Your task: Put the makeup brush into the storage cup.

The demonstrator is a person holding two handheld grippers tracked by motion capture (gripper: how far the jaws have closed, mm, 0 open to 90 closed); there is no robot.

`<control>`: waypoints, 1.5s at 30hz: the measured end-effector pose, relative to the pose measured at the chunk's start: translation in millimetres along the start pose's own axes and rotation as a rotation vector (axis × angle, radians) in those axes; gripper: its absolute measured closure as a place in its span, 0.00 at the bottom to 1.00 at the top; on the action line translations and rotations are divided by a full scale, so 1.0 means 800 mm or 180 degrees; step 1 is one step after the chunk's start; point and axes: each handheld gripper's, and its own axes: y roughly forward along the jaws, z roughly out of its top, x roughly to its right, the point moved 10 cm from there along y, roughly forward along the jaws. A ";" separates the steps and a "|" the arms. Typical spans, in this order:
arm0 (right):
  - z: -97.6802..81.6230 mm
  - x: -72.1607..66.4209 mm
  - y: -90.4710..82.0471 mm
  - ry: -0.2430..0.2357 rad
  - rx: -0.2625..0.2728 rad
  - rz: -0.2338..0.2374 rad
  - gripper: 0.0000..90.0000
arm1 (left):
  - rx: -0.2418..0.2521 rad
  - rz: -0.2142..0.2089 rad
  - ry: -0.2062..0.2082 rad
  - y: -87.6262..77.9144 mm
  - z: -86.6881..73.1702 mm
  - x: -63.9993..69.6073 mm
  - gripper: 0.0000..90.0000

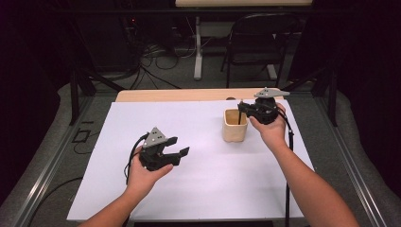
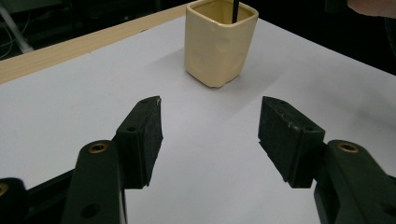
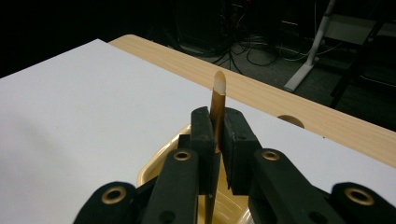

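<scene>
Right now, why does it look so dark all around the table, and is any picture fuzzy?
In the high view, light falls on the white table while the room behind stays black. In the left gripper view, the cream cup casts a soft shadow. In the right gripper view, the near jaws look blurry, though the pen stays fairly sharp.

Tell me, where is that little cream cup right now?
The cream cup stands on the white sheet, toward its far right in the high view, under the right gripper, which holds a thin stick in it.
</scene>
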 end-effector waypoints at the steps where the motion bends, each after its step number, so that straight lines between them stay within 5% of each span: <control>1: -0.001 0.000 0.000 0.0001 -0.0008 0.0003 0.93 | 0.0004 -0.0003 -0.0001 0.000 0.000 0.000 0.45; 45: -0.023 -0.003 0.011 0.0001 -0.0139 0.0035 0.93 | 0.0000 -0.0003 -0.0007 0.001 0.000 0.000 0.45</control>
